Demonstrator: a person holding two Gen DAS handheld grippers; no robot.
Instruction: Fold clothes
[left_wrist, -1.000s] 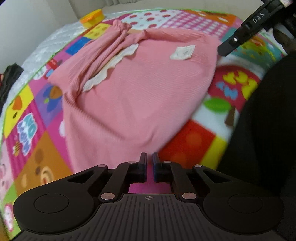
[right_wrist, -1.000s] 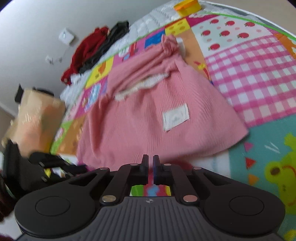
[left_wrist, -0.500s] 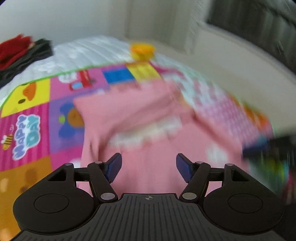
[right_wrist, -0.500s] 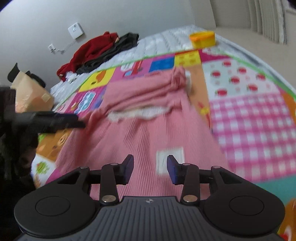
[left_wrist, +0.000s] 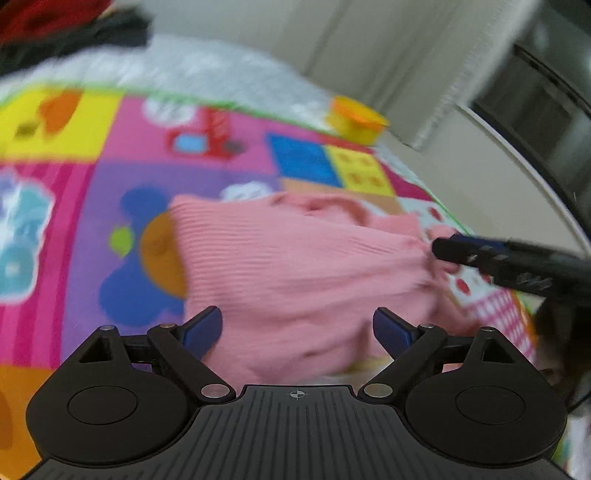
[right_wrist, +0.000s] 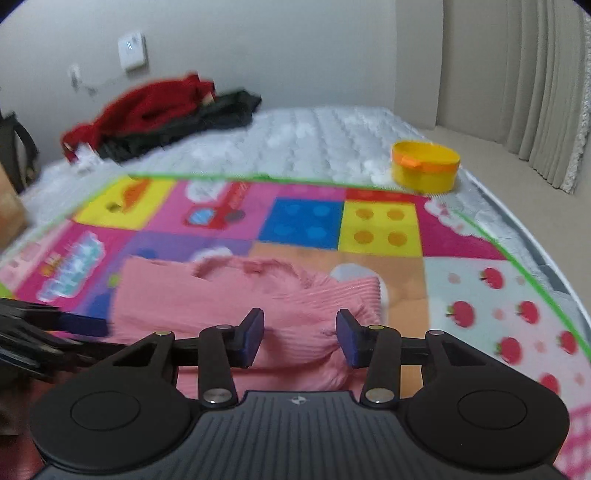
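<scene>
The pink garment (left_wrist: 295, 266) lies folded on the mat (left_wrist: 110, 184), centre of both views. The left gripper (left_wrist: 297, 328) is opening, holding nothing; the right gripper (right_wrist: 300, 338) stands half open and empty. Next, each should pinch one edge evenly and keep the fold straight.

The garment (right_wrist: 236, 306) is pink ribbed knit cloth, matt. The mat (right_wrist: 306, 221) looks smooth, printed in bright colours. The quilt (right_wrist: 314, 140) is white padded fabric. The tub (right_wrist: 424, 168) is glossy yellow plastic.
</scene>
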